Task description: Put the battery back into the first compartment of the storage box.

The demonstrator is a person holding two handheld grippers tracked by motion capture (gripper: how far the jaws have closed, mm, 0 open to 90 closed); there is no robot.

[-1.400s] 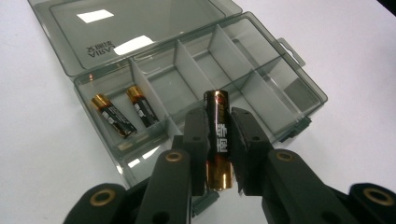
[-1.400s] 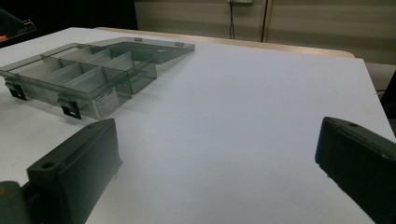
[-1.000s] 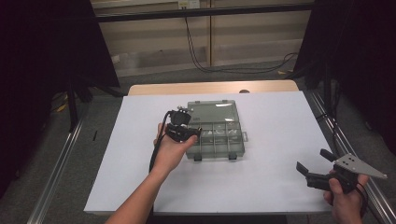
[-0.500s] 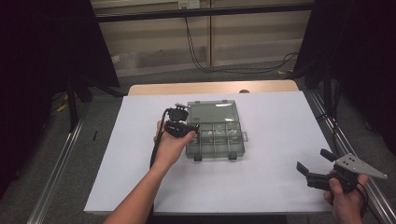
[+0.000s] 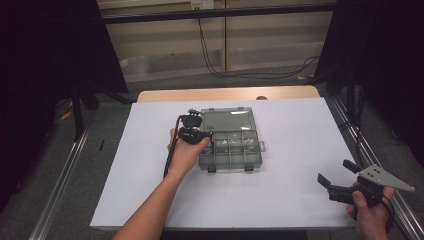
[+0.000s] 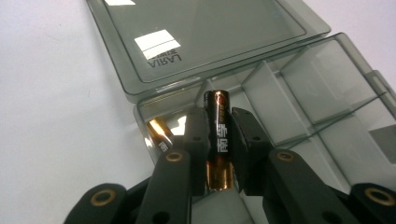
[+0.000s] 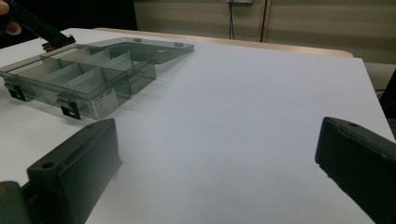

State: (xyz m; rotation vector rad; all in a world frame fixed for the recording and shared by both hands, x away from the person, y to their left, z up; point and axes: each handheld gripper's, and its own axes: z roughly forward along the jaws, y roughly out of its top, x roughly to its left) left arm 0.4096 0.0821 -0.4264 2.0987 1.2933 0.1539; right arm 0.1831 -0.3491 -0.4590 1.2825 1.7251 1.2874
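A smoky clear compartment box (image 5: 235, 145) lies open on the white table, its lid (image 6: 201, 37) folded flat behind it. My left gripper (image 6: 219, 135) is shut on a black and gold battery (image 6: 218, 140), held over the box's left rear compartment. A second battery (image 6: 160, 133) lies in that compartment, just left of the jaws. In the high view the left gripper (image 5: 202, 136) sits at the box's left edge. My right gripper (image 5: 337, 179) stands open near the table's front right corner, nothing between its jaws. From the right gripper view the box (image 7: 79, 74) lies far left.
The white table sheet (image 5: 300, 130) has broad bare space right of the box and in front of it. A wooden table edge (image 5: 225, 93) runs along the back. Metal rails flank the table on both sides. A black cable trails from the left gripper along the forearm.
The left gripper has shifted slightly toward the box's rear left compartment with the battery in it. The right gripper has stayed put.
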